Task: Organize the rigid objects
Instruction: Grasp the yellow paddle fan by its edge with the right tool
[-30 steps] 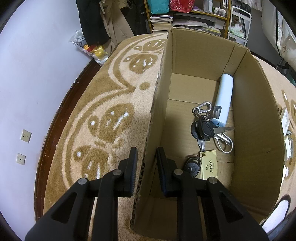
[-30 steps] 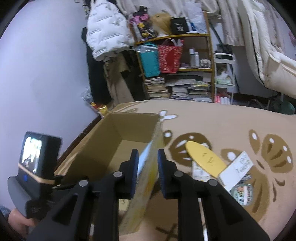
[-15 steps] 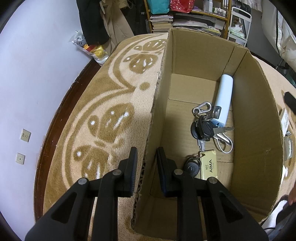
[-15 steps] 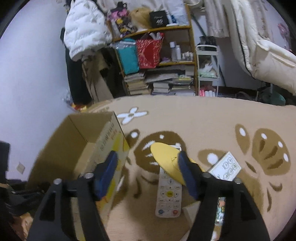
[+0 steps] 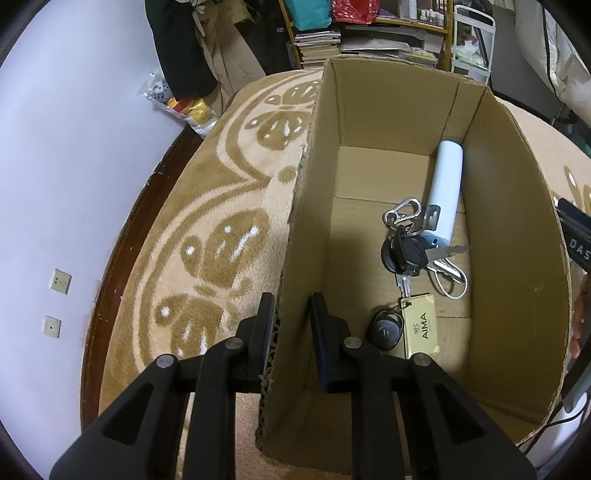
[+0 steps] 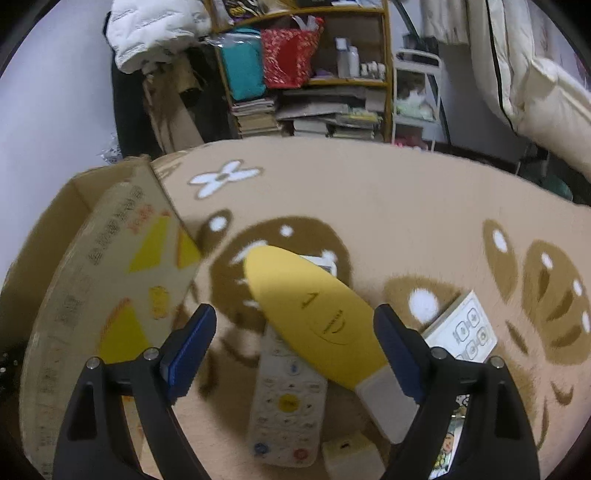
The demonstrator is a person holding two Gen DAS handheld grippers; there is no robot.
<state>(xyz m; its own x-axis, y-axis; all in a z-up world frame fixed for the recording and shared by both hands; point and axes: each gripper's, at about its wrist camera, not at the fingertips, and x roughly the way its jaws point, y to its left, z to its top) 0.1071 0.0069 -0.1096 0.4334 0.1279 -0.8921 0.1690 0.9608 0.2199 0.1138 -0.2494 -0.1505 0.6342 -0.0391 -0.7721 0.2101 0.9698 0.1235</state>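
A beige carpet with brown leaf patterns (image 5: 229, 206) is spread across the middle of both views. A wooden shelf stacked with books (image 6: 317, 110) is seen at the top centre of the right view, and a white puffy jacket (image 6: 155, 29) is hung at its upper left.

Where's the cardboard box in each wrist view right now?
Left wrist: cardboard box fills the centre and right, seen from above; the left gripper is clamped on its near-left wall.
Right wrist: it sits at the left edge, printed yellow side showing.
Shared landmark: the bookshelf at the back.
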